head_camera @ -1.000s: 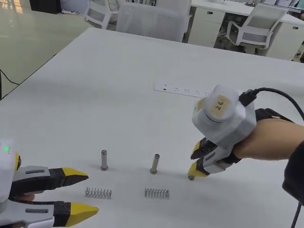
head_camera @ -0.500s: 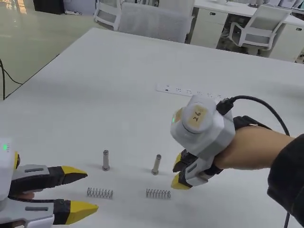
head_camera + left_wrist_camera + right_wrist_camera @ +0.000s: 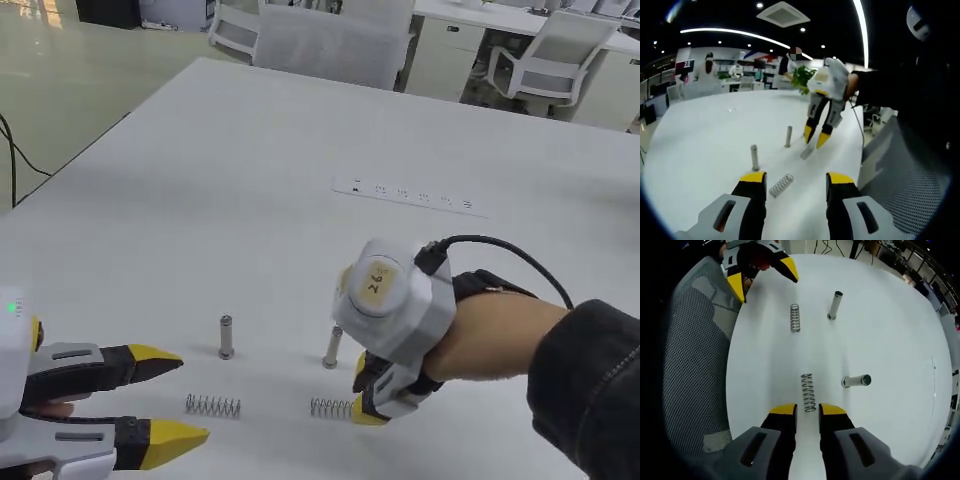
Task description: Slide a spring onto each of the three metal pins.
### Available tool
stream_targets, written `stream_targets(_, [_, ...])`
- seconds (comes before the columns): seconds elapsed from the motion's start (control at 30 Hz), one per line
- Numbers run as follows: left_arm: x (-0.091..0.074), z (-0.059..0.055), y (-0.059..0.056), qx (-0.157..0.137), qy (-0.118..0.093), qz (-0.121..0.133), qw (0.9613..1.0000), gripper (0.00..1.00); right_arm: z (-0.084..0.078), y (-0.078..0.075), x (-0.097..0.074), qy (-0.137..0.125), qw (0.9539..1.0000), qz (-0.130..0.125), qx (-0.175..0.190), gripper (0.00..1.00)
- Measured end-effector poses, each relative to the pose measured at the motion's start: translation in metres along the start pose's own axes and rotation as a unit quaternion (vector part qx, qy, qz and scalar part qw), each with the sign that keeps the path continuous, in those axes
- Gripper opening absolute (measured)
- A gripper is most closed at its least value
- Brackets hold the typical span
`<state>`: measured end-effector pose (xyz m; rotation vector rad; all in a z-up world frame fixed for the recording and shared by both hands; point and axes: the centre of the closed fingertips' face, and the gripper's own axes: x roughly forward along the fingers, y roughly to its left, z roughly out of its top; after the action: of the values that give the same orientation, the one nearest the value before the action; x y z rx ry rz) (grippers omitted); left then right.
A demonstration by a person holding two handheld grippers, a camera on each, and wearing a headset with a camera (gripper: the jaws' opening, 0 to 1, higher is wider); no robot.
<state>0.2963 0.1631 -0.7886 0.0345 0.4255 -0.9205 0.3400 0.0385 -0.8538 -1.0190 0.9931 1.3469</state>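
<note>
Two metal pins stand upright on the white table, one at the left [image 3: 226,336] and one further right [image 3: 332,347]. In front of each lies a loose spring: the left spring [image 3: 212,405] and the right spring [image 3: 330,407]. My right gripper [image 3: 365,392] is low over the right spring's right end. In the right gripper view its jaws stand narrowly open [image 3: 807,410] with the end of that spring [image 3: 808,390] between the tips. My left gripper [image 3: 178,395] hovers open at the bottom left, just short of the left spring [image 3: 781,185], holding nothing.
A white power strip [image 3: 410,194] lies flat at mid-table behind the pins. Office chairs [image 3: 330,45] stand along the table's far edge. The table's left edge [image 3: 90,145] drops off to open floor. A black cable [image 3: 500,255] trails from the right gripper.
My right gripper has moved left and toward me, from further right down onto the right spring's end. The left gripper has held still.
</note>
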Motion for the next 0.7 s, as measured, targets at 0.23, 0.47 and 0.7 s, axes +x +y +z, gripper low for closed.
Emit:
stream_targets(0.23, [0.000,0.001,0.000,0.000,-0.001,0.000,1.0000,0.41,-0.003,0.000,0.008,0.012,0.9999,0.004,-0.003,0.13])
stream_targets(0.47, [0.000,0.001,0.000,0.001,-0.001,0.000,1.0000,0.41,-0.008,0.000,0.014,0.022,0.9997,0.002,-0.008,0.08])
stream_targets(0.7, [0.004,-0.001,-0.005,0.013,0.011,-0.013,0.9998,0.40,-0.002,0.000,0.005,0.012,0.9999,-0.003,-0.011,0.07])
